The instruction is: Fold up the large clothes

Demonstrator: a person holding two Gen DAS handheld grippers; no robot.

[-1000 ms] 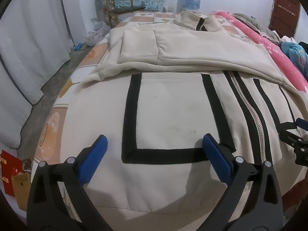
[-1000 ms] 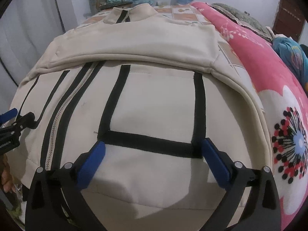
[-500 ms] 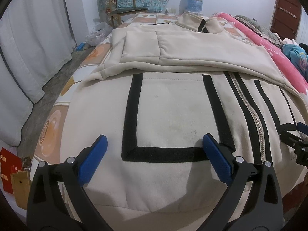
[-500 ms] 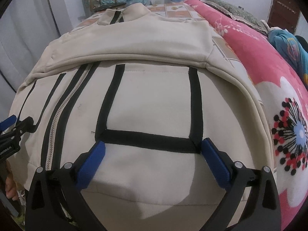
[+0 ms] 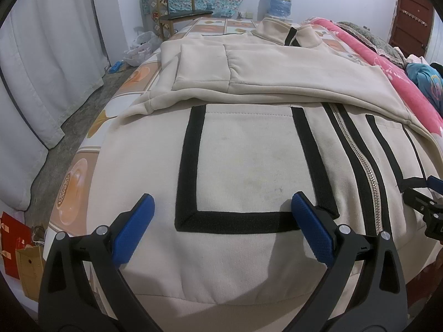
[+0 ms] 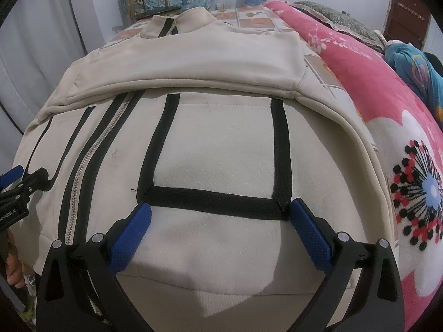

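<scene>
You hold both grippers, left (image 5: 223, 213) and right (image 6: 220, 220), spread wide and grasping nothing above the near hem of the jacket (image 5: 249, 166), which lies flat on the bed (image 5: 83, 171), sleeves folded across.

The cream jacket (image 5: 249, 171) covers nearly all the bed (image 5: 91, 135). Only a strip of sheet lies bare at frame left, floor beyond. At right in the right view, a pink blanket (image 6: 368, 88) borders it.
</scene>
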